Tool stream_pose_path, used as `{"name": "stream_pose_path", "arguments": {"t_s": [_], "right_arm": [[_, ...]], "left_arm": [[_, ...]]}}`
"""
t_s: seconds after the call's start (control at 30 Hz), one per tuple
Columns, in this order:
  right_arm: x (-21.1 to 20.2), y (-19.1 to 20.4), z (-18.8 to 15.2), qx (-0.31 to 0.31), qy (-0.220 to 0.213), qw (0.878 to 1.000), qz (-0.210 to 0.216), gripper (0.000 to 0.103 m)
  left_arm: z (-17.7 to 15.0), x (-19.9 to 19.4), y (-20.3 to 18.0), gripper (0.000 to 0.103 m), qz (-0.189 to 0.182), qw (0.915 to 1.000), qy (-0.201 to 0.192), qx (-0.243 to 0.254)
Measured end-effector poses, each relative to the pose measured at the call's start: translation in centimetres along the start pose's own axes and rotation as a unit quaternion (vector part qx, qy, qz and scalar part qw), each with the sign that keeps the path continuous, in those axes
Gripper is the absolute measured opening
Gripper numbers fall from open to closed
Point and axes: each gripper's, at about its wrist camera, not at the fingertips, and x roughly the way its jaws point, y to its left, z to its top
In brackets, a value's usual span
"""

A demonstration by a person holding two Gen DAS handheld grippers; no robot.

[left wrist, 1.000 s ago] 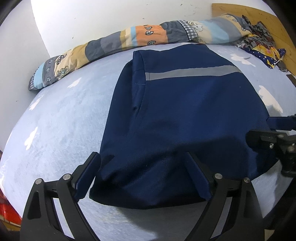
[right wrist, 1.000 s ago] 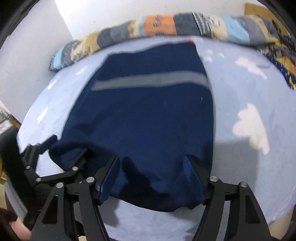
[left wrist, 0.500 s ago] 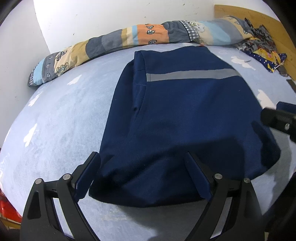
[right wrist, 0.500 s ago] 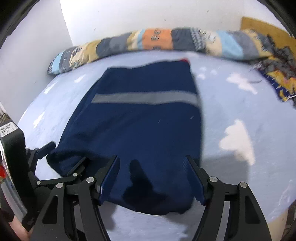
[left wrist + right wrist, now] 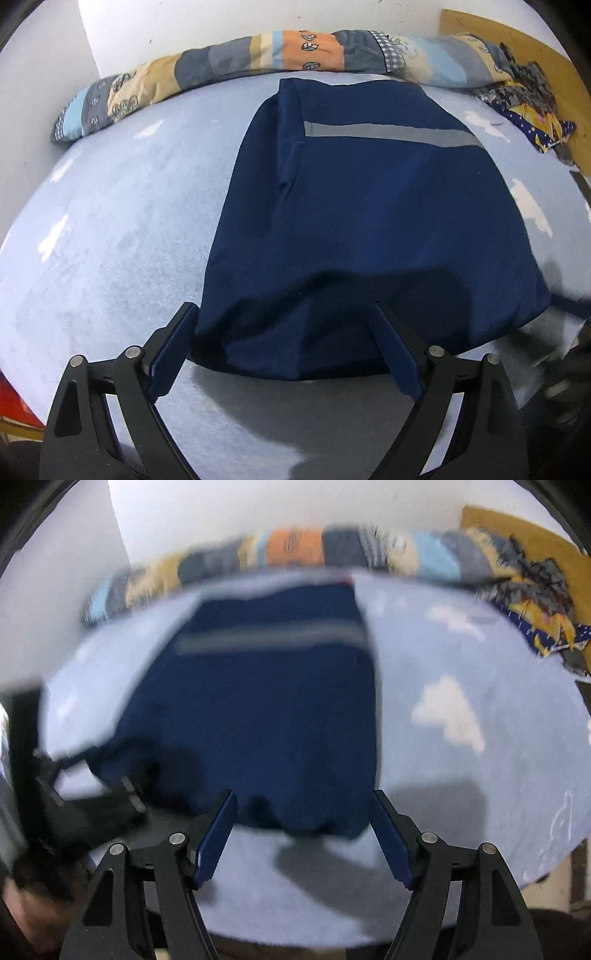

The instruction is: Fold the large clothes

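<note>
A navy garment (image 5: 369, 221) with a grey reflective stripe (image 5: 388, 133) lies folded flat on the light blue bed sheet (image 5: 110, 221). My left gripper (image 5: 282, 308) is open over its near left hem, the cloth lying loose between the fingers. In the blurred right wrist view my right gripper (image 5: 303, 794) hovers at the garment's (image 5: 266, 709) near right hem. Its jaws are opening, and the hem edge lies just between the fingertips, not pressed. The left gripper (image 5: 92, 794) shows there as a dark blur at the left.
A rolled patchwork quilt (image 5: 295, 55) runs along the back wall. A heap of patterned cloth (image 5: 528, 99) lies back right against a wooden board (image 5: 480, 26). The sheet (image 5: 461, 738) has white cloud prints. The bed's near edge is just below both grippers.
My right gripper has drawn back, so the hem now ends at its fingertips instead of reaching deep between the fingers. In the left wrist view it has slid out to the lower right.
</note>
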Motion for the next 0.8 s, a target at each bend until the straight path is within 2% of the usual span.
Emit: {"name": "stream_pose_path", "arguments": {"t_s": [0.07,0.13,0.33,0.37,0.43,0.57,0.7,0.8], "right_arm": [[1.5,-0.7,-0.4,0.025,0.041,0.999,0.014,0.075],[0.7,-1.6,-0.4,0.049,0.030,0.998,0.035,0.071],[-5.6,-3.3,-1.7,0.085,-0.092,0.991,0.045,0.074],[-6.7,-3.2,-1.9,0.080,-0.117,0.989,0.036,0.074],[-7.9,-2.7,-2.0,0.069,-0.148,0.986,0.019,0.075],[-9.6,-1.4,-2.2,0.043,-0.196,0.980,0.006,0.079],[-10.8,-0.3,-2.8,0.021,-0.228,0.973,0.003,0.081],[-11.3,0.6,-3.2,0.005,-0.241,0.970,-0.008,0.091]], "left_arm": [[0.0,-1.0,0.2,0.093,0.001,0.9999,-0.009,-0.006],[-0.1,-2.7,0.7,0.093,-0.013,0.9994,-0.029,-0.015],[-1.7,-9.6,1.8,0.093,-0.009,0.9939,-0.107,-0.022],[-2.0,-10.5,1.7,0.094,-0.011,0.9926,-0.120,-0.018],[-2.4,-12.2,1.6,0.103,-0.014,0.9894,-0.144,-0.015],[-2.3,-14.2,1.7,0.103,-0.018,0.9845,-0.175,-0.007],[-2.0,-14.4,1.2,0.103,0.001,0.9859,-0.167,0.010],[-1.7,-13.7,0.5,0.103,0.020,0.9883,-0.150,0.020]]}}
